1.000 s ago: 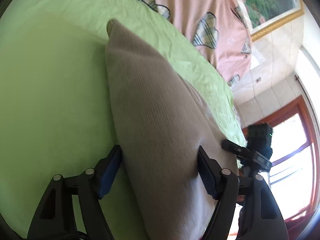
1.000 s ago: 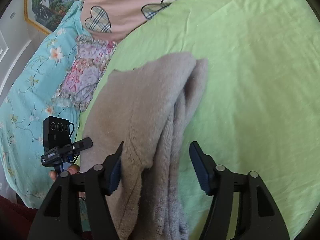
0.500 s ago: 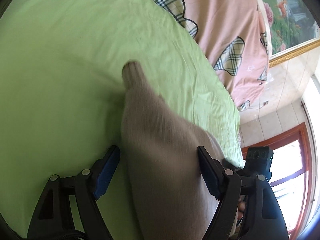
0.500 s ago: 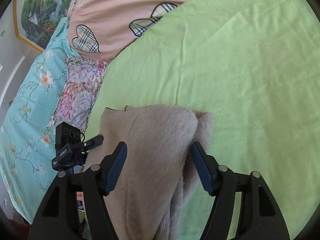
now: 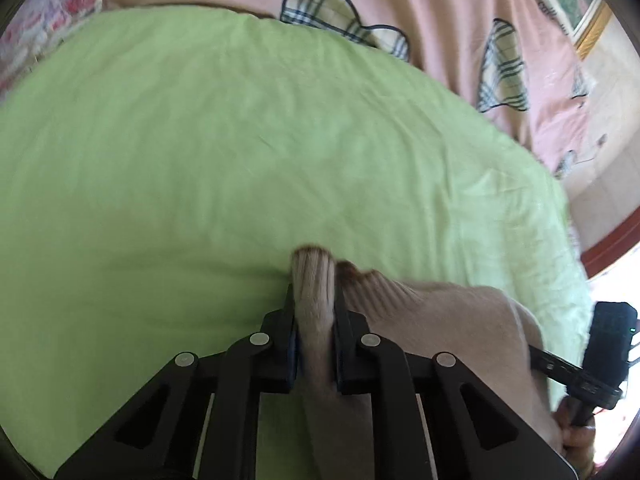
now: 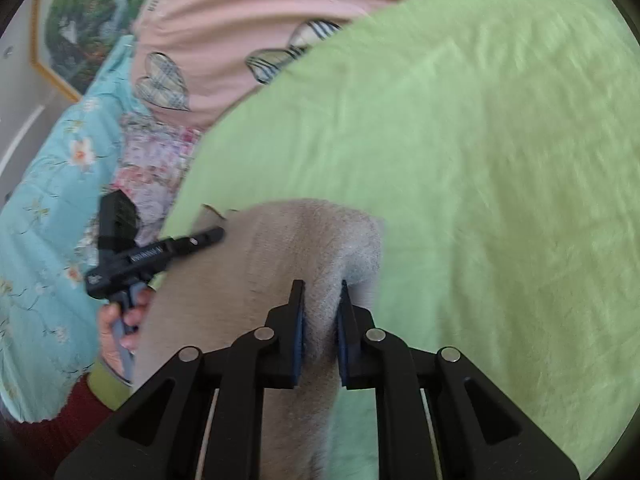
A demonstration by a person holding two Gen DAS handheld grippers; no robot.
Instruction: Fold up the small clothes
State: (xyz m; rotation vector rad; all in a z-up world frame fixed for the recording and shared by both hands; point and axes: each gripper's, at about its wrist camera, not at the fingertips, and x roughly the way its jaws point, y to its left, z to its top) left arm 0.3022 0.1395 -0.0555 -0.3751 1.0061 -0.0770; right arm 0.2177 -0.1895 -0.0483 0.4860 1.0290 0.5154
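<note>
Basically both claws are closing onto one beige knit garment (image 5: 440,320) lying near on the green bed sheet (image 5: 200,140). Left claw (image 5: 314,304) pinches its ribbed end, rest trailing right toward the right claw (image 6: 322,312), which bites a fuzzy fold. Left view shows the rib cuff; right view shows the garment's width, spreading left.

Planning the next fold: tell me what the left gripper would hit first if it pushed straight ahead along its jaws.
The left gripper, jaws closing on the beige knit garment, points down at the green sheet. Beyond the pinched cloth it would probably meet that sheet first, though depth is unclear.
</note>
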